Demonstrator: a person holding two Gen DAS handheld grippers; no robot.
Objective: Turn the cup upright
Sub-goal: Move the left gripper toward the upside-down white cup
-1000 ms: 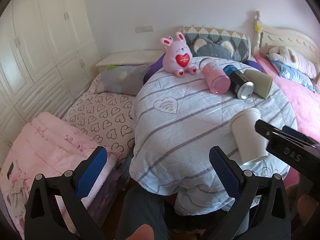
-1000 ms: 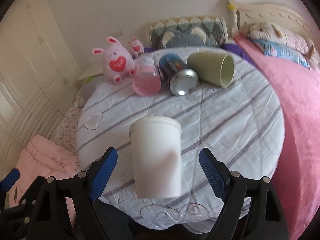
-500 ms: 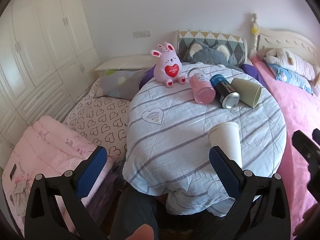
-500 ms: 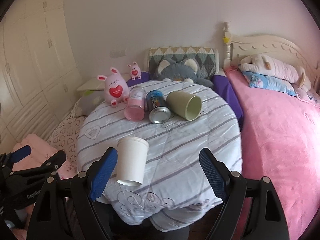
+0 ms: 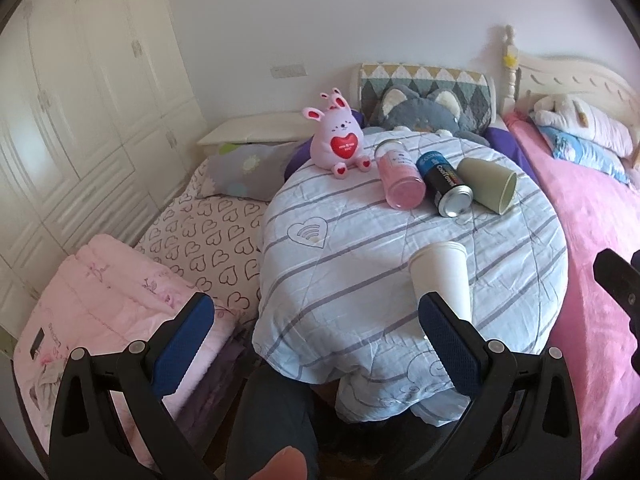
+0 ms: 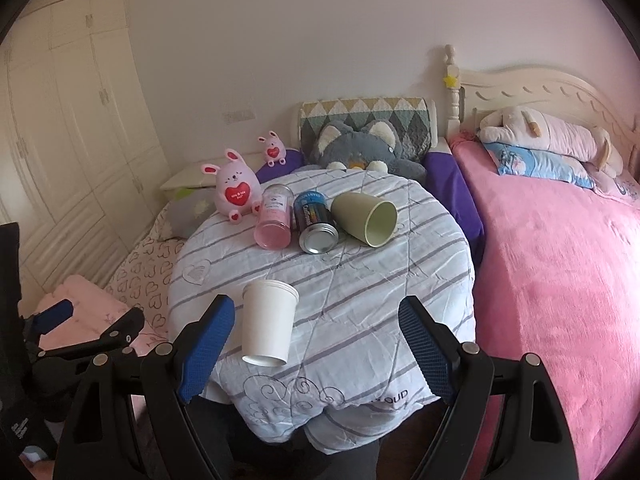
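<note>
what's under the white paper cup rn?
The white paper cup stands upright on the striped quilt draped over the round table. Only quilt shows around its base. The patch under its base is covered. The table is hidden by the quilt.

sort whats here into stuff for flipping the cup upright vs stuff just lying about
For the job: white paper cup, right tool, left tool.

Lying about: green cup, can, pink bottle, bunny plush.
</note>
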